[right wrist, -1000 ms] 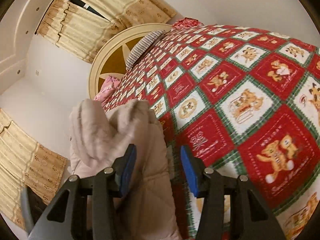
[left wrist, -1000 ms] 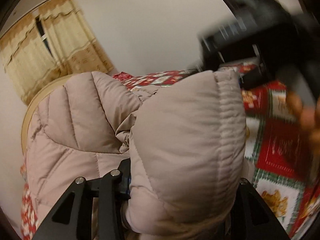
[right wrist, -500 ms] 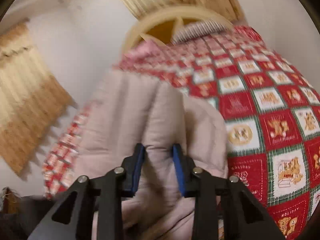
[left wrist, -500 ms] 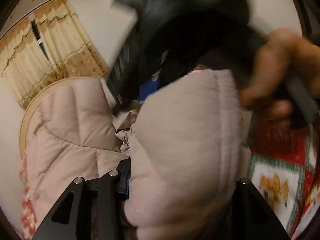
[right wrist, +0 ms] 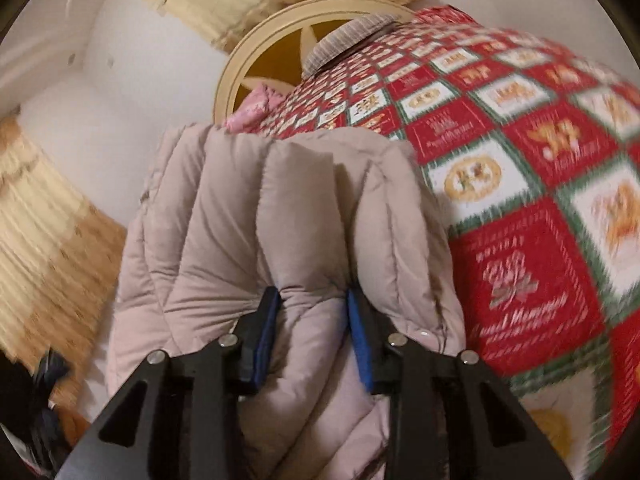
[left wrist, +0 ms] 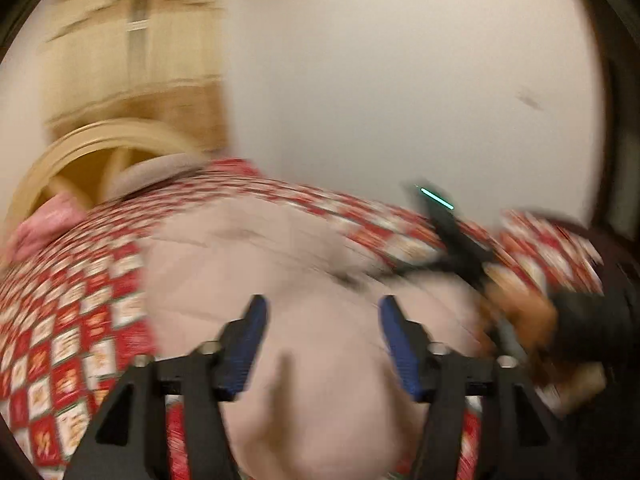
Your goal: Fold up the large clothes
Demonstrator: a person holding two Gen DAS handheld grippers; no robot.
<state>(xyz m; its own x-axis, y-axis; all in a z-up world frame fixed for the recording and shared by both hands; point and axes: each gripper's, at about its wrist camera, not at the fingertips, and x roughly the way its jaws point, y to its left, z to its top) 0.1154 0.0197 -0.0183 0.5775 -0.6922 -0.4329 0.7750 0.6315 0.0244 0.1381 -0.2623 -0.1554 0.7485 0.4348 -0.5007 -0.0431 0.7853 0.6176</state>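
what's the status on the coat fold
Left tongs opening, off the coat. Right tongs clamped on a coat fold. Nothing in the way on the quilt.

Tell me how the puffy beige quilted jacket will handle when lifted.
The puffy beige quilted jacket likely compresses easily: it bulges around the right gripper pinching it. Probably floppy, since it drapes in soft folds. Likely light for its bulk.

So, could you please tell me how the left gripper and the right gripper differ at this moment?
The left gripper has its fingers spread wide and opening, clear of the puffy coat below; the right gripper has its fingers close together, pinching a fold of that coat. The left wrist view is badly blurred, the right one fairly sharp. Both have black frames and blue pads and point out over the red quilt.
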